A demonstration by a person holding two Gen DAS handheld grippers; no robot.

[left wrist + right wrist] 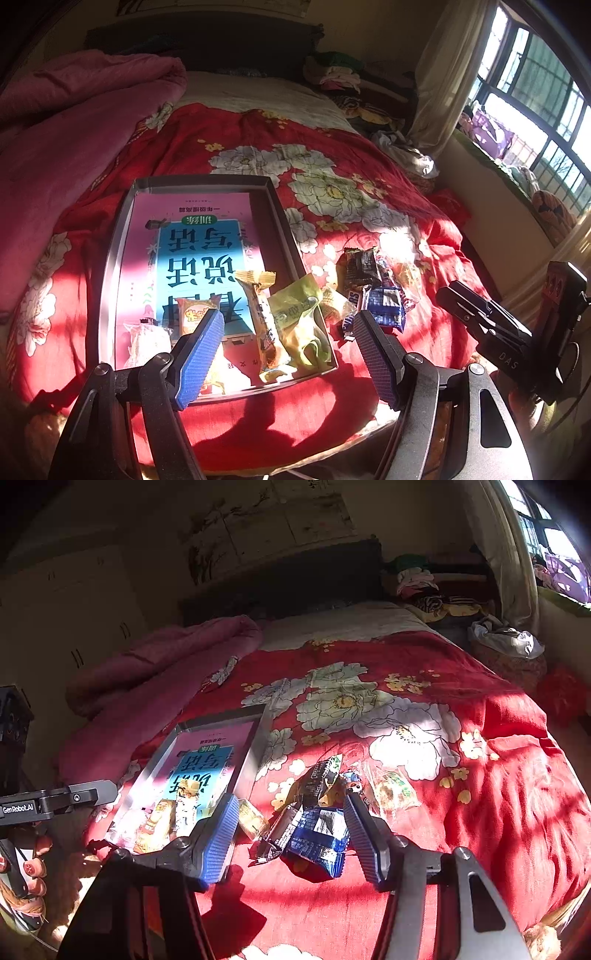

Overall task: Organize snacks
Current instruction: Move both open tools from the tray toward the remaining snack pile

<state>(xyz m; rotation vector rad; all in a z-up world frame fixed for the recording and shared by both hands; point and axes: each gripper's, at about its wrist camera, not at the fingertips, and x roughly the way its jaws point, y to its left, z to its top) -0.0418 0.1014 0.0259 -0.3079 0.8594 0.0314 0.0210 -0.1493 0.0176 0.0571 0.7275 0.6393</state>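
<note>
Left wrist view shows four snacks (pixel 266 321) in tray (pixel 110 258); loose pile (pixel 317 823) waits on bedspread (pixel 480 812); both grippers (pixel 288 354) (pixel 291 834) released, empty

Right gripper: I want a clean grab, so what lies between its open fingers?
In the right wrist view, the right gripper brackets the blue snack packet lying on the red bedspread, with a dark wrapper against the packet's left side.

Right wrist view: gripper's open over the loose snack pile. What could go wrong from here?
1. The blue packet overlaps the dark wrapper and the bar; the right gripper might pinch two at once.
2. The quilt is soft and rumpled, so packets may sink or slide as fingers close.
3. The green packet leans on the tray wall; a nudge could tip it out.
</note>
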